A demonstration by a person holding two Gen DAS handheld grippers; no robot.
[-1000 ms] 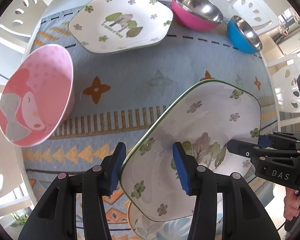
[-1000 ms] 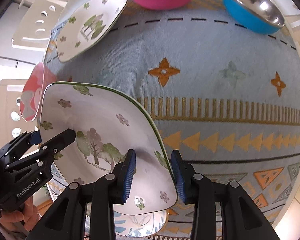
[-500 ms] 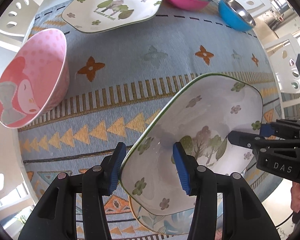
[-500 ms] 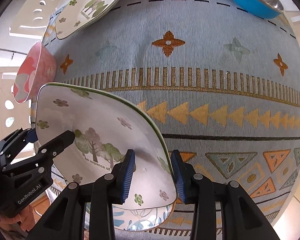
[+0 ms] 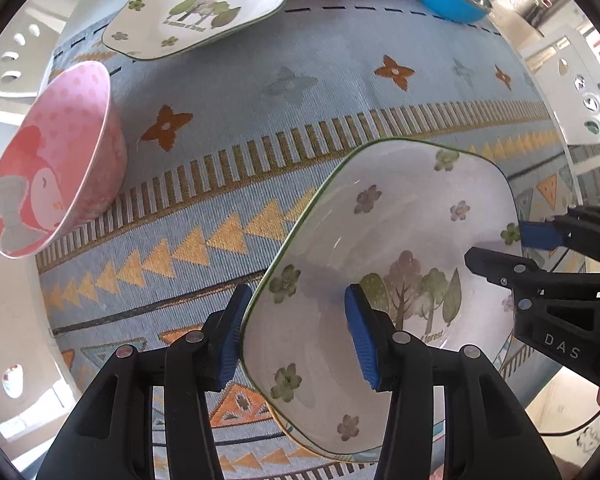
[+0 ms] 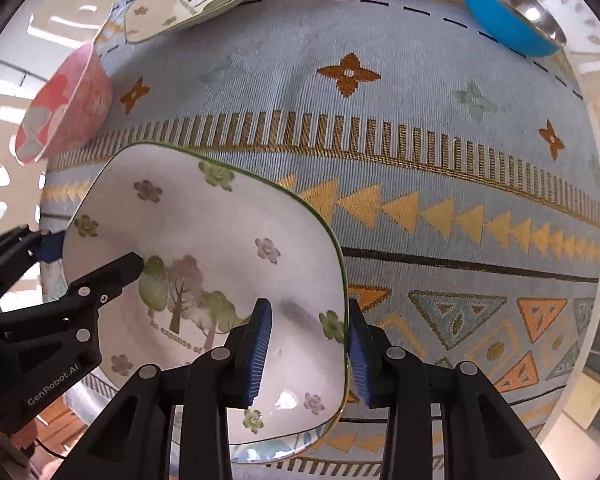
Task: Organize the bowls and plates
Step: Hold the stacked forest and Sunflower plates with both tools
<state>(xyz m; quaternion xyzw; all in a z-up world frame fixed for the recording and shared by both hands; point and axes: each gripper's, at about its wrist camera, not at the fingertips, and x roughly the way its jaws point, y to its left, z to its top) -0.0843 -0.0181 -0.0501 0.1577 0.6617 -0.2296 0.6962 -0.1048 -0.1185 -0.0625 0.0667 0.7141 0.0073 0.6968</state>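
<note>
The tree-print plate (image 5: 400, 248) is square with rounded corners, glossy and green-rimmed. The left gripper (image 5: 296, 336) and right gripper (image 6: 308, 350) each clamp 1 opposite rim. It sits over another plate (image 6: 276, 450) at the near table edge. Open woven tablecloth (image 6: 420, 128) lies beyond; 1 matching plate (image 5: 196, 12), pink bowl (image 5: 56, 160) and blue bowl (image 6: 512, 12) line the far edges.

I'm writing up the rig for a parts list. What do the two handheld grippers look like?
Both are black plastic with silver rivets and ribbed blue finger pads. The left gripper, seen from the right wrist view, carries white "GenRobot.AI" lettering; the right gripper, seen from the left wrist view, reads "DAS", with a thin black cable trailing below it.
</note>
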